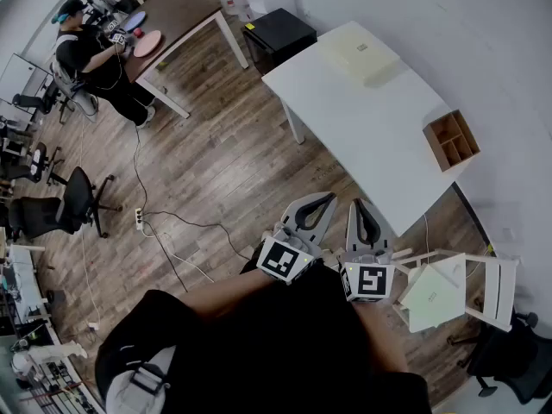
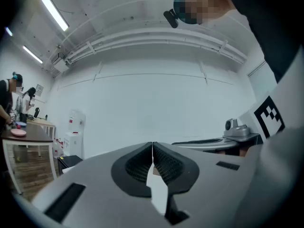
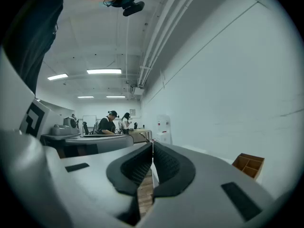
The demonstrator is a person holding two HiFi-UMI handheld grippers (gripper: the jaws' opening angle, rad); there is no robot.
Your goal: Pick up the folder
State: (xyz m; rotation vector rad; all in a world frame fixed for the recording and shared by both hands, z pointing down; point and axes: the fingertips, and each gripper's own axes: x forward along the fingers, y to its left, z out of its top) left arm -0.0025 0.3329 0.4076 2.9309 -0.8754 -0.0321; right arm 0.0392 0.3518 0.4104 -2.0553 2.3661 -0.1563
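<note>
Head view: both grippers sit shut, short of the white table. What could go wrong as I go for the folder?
1. The left gripper and right gripper are both shut; unopened, they would shove the folder, not grip it.
2. The folder lies flat at the far end of the table, so a jaw may slide it toward the edge.
3. A similar pale flat thing on the chair could be taken for the target.

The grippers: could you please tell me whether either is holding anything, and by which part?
Nothing is held: the left gripper and the right gripper both have their jaws closed together with nothing between them.
</note>
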